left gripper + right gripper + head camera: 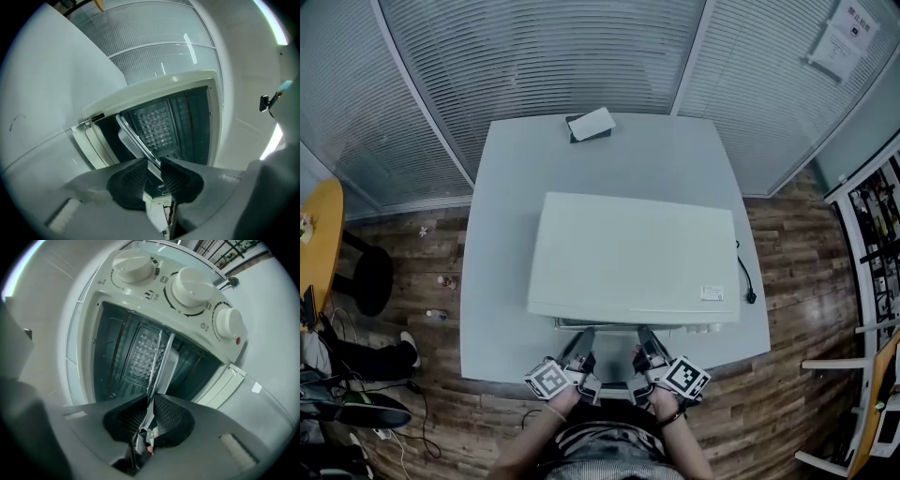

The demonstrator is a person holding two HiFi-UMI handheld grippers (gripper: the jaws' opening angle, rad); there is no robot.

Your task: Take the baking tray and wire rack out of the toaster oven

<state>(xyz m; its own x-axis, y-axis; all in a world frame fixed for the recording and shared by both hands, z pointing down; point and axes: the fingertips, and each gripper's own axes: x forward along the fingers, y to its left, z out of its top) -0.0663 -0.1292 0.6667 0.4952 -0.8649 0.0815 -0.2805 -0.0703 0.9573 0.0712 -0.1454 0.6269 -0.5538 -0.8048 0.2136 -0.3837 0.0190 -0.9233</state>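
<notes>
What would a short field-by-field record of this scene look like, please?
appliance: white toaster oven on a pale table
door: open
controls: three knobs beside the cavity
baking tray: in the cavity, front rim at the opening
left gripper: shut on the tray's front rim
right gripper: shut on the same rim
wire rack: cannot tell it apart from the tray
also on table: power cord; white card at the far edge
</notes>
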